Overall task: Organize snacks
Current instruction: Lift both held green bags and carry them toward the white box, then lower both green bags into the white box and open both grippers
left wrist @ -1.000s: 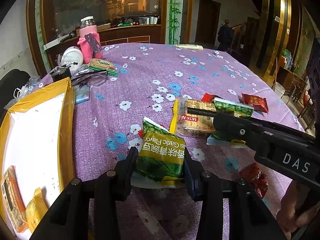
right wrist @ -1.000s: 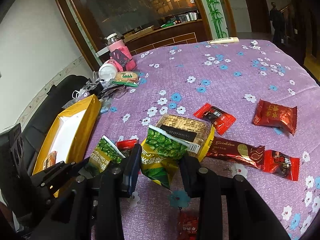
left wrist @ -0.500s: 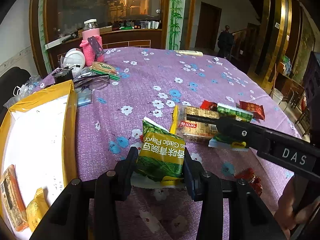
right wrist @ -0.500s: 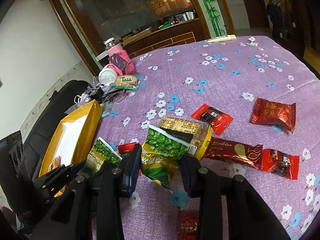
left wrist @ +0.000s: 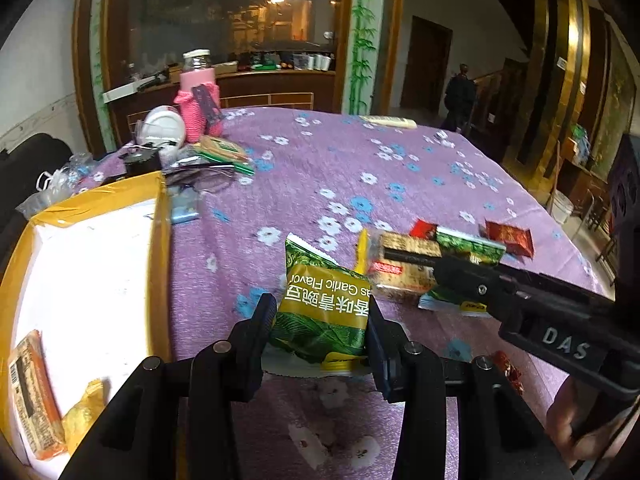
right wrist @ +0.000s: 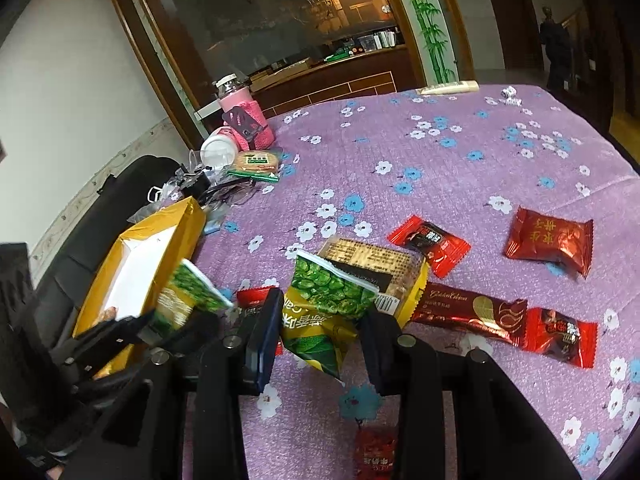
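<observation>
Jaws of the left gripper (left wrist: 322,316) clamp a green garlic-pea packet (left wrist: 325,304), lifted clear of the purple flowered tablecloth (left wrist: 304,168) just right of the yellow box (left wrist: 162,264). Jaws of the right gripper (right wrist: 320,332) clamp a second green pea packet (right wrist: 324,304), held above a cracker pack (right wrist: 380,268). In the right wrist view, red candy wrappers (right wrist: 430,240) and a brown chocolate bar (right wrist: 468,308) lie to the right on the cloth. Two snacks (left wrist: 32,396) rest inside the box; a pink knitted jar (left wrist: 197,96) stands far back.
</observation>
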### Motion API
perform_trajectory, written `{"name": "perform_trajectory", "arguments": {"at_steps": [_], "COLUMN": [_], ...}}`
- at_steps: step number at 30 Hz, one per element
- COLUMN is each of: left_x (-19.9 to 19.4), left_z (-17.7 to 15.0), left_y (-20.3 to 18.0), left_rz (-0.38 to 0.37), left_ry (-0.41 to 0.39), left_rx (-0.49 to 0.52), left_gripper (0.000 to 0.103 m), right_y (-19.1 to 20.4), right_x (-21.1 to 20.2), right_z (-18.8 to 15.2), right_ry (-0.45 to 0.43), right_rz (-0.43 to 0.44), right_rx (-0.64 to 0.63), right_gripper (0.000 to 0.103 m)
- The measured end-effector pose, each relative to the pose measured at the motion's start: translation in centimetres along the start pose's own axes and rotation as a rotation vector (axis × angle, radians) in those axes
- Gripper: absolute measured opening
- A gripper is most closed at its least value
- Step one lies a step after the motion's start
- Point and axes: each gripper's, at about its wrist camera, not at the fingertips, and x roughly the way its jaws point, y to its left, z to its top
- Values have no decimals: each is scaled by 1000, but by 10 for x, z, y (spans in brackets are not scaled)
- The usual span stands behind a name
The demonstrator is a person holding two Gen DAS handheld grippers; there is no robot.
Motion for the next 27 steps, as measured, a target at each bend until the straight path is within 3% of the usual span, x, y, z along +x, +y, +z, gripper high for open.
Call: {"name": "perform_trajectory", "arguments": {"at_steps": [4,11,16,22,27], "left_x": [-18,-54,-68,-49,-23], "left_z": [-1,-3,4,15,9], "left_y": [15,61,103,158,200], "left_rz": [-27,-13,63,143,168], "left_ry": [-13,-25,-17,75,168], "left_rx": [-53,-114,-140,-180,-281], "left_gripper": [45,45,45,45,45], "right_y": [1,51,98,153,183], "right_x": [2,0,6,35,61], "right_z": [-1,0,9,29,34], "right_ry": [5,65,128,211,258], "right_rz": [-34,61,139,209,249], "right_rx": [-7,-67,-130,-166,-152], "right_gripper": [35,35,35,36,36]}}
